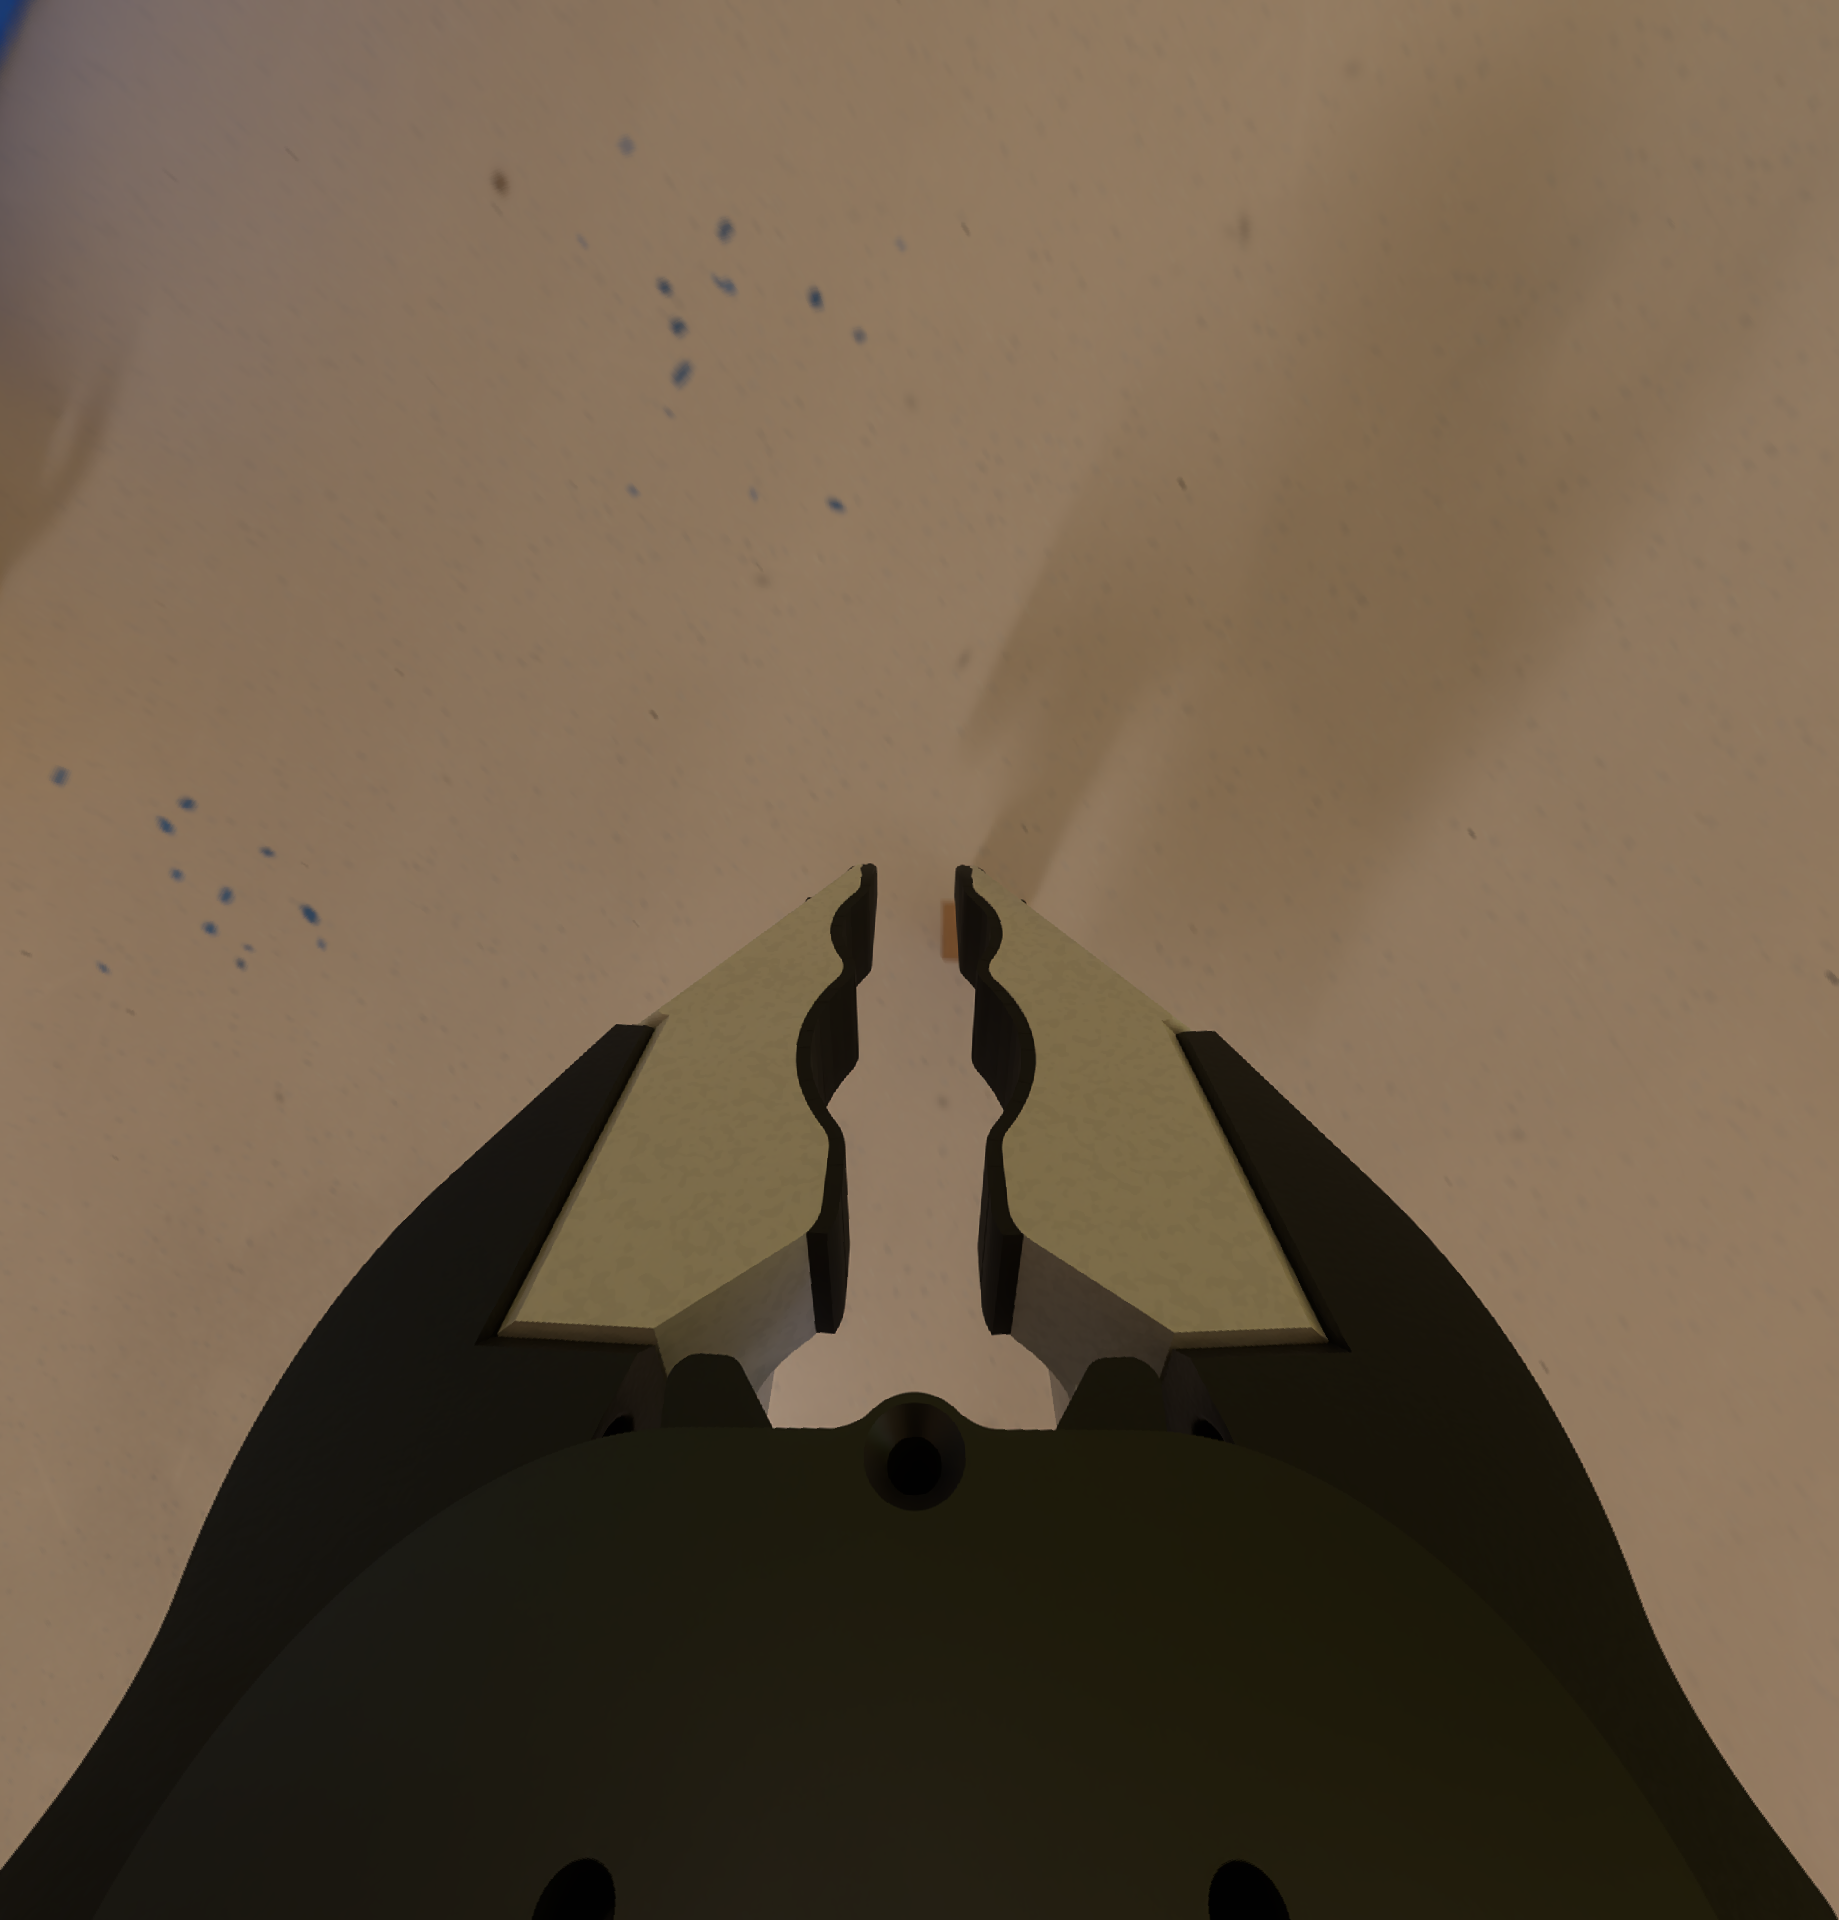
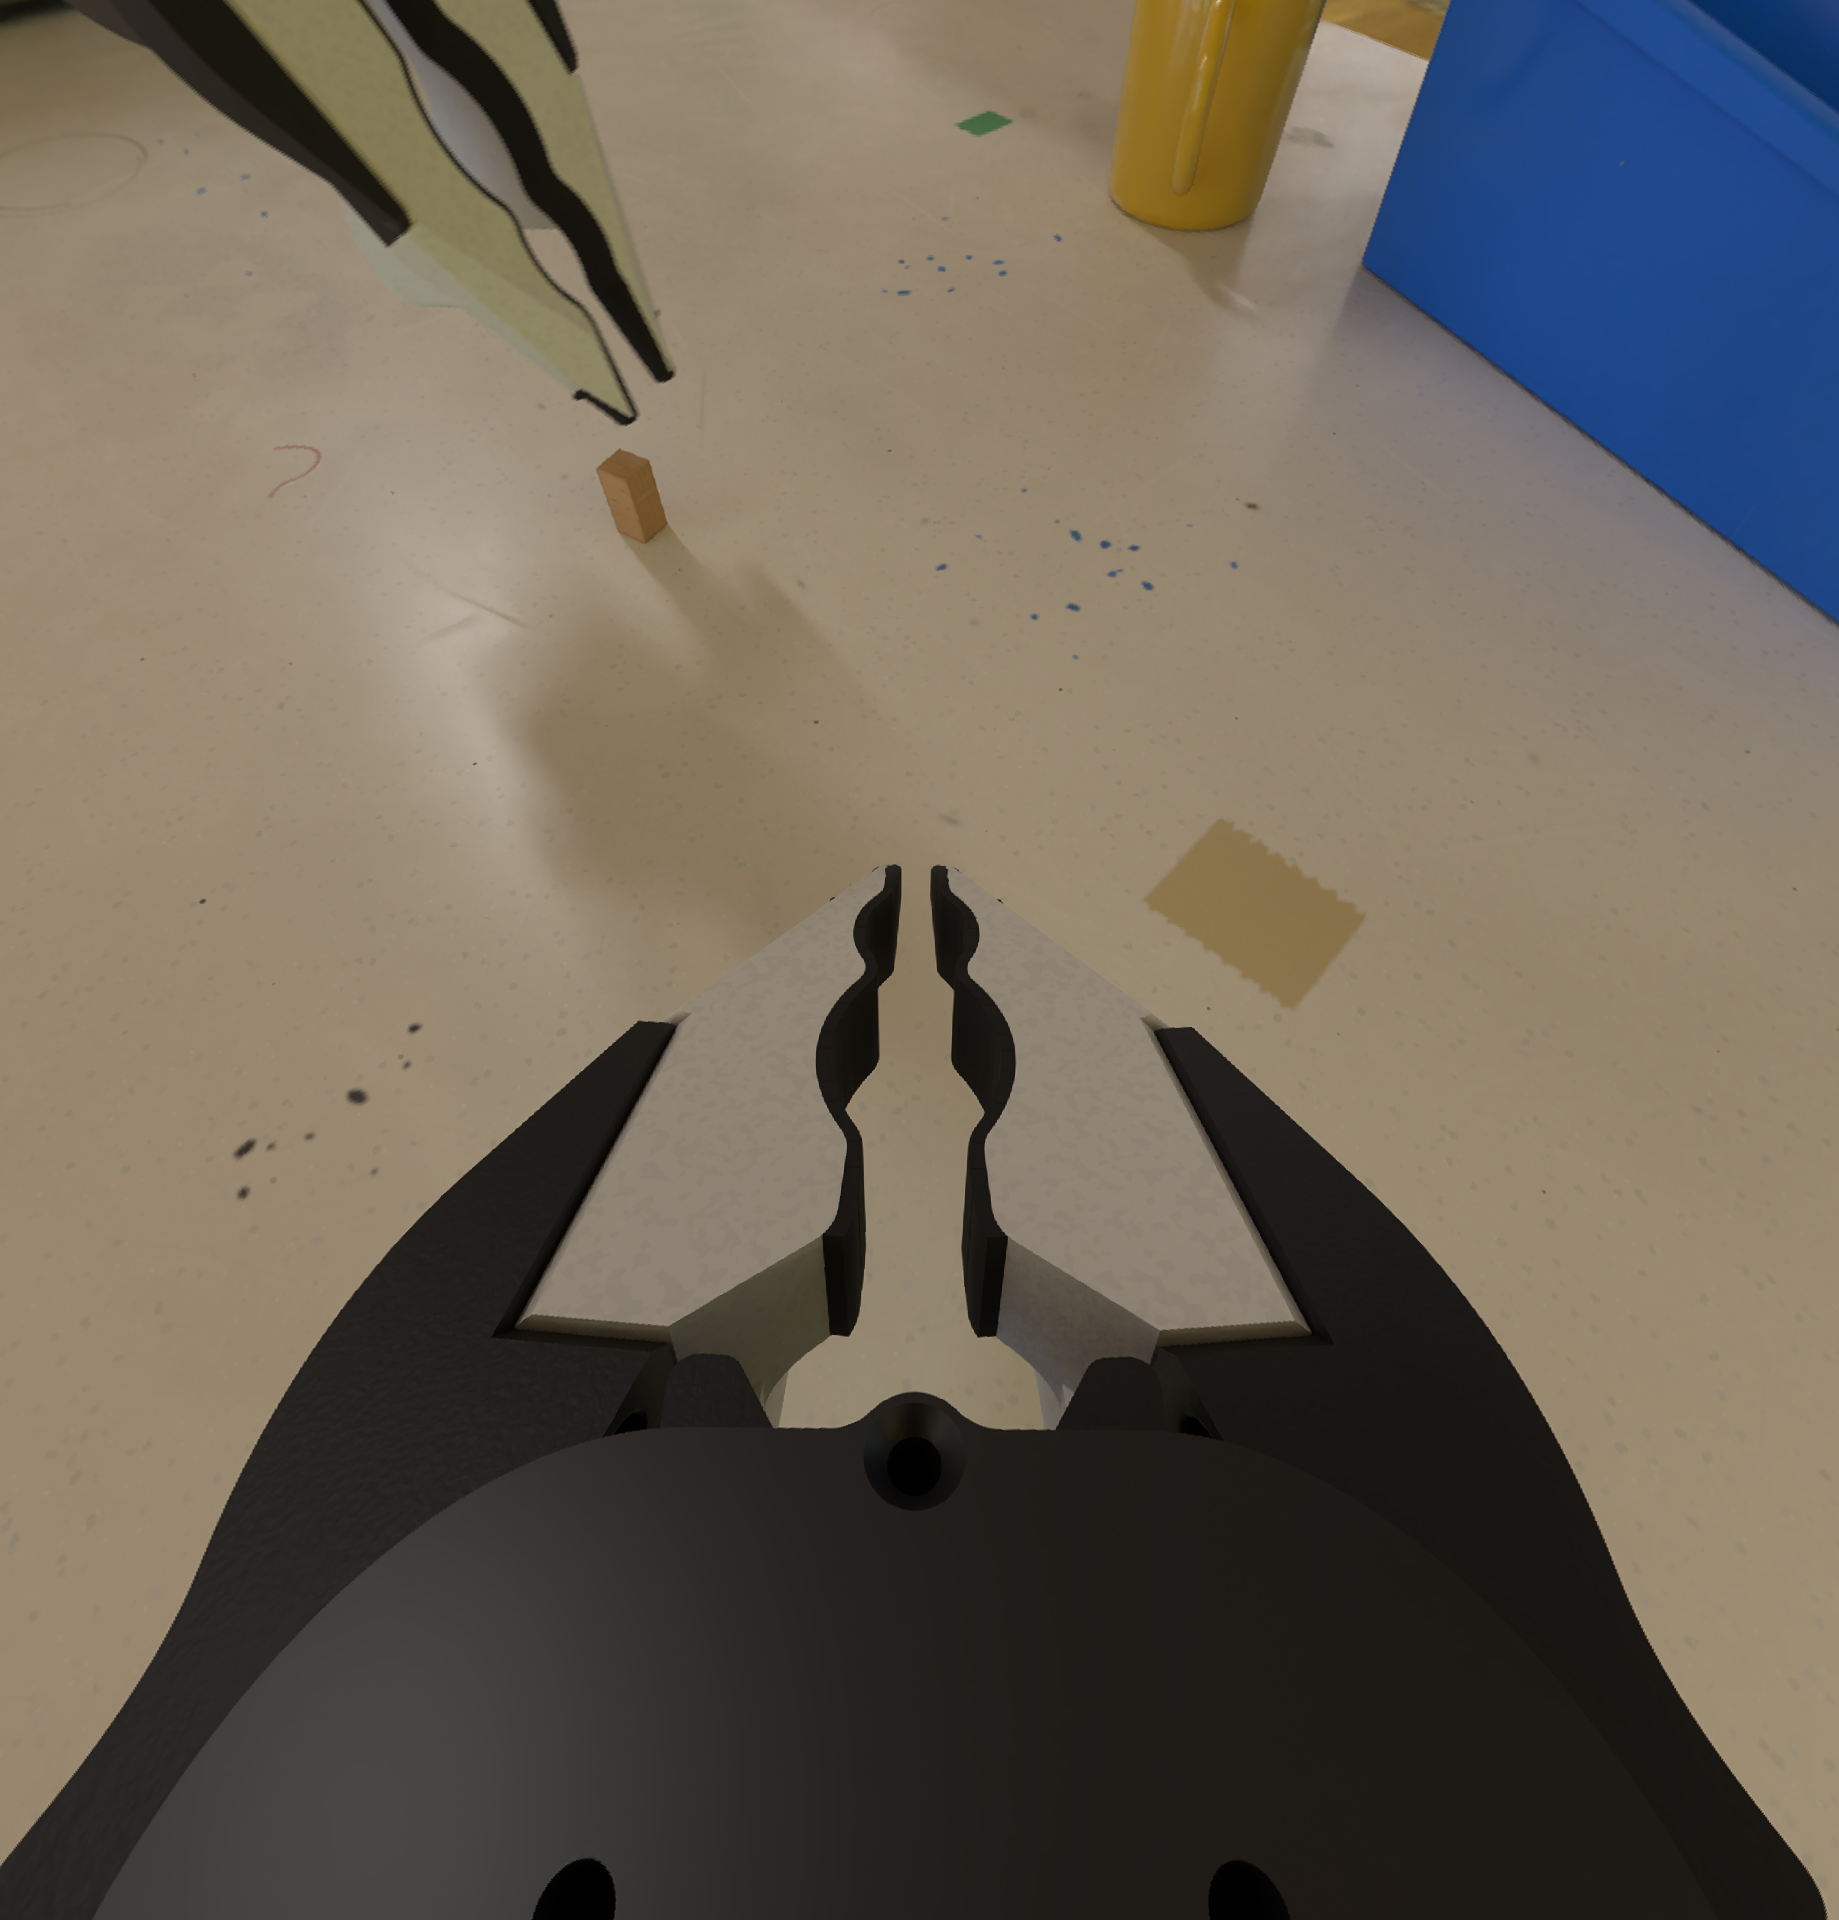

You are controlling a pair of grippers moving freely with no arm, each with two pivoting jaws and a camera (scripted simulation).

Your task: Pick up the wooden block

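The wooden block (image 2: 632, 496) is a small tan-orange piece standing upright on the beige table (image 2: 998, 675). In the right wrist view, my left gripper (image 2: 645, 397) hangs just above it, pointing down at it, with its jaws a little apart and not touching it. In the left wrist view, only a sliver of the block (image 1: 947, 928) shows beside the right finger of the left gripper (image 1: 915, 883), which holds nothing. My right gripper (image 2: 916, 883) is low over the table, well short of the block, with its tips almost together and empty.
A yellow pitcher (image 2: 1195, 114) stands at the back right, next to a large blue bin (image 2: 1642, 291) along the right side. A tan tape patch (image 2: 1253, 912) and a small green square (image 2: 983, 123) lie flat on the table. Blue specks (image 1: 728, 286) dot the surface.
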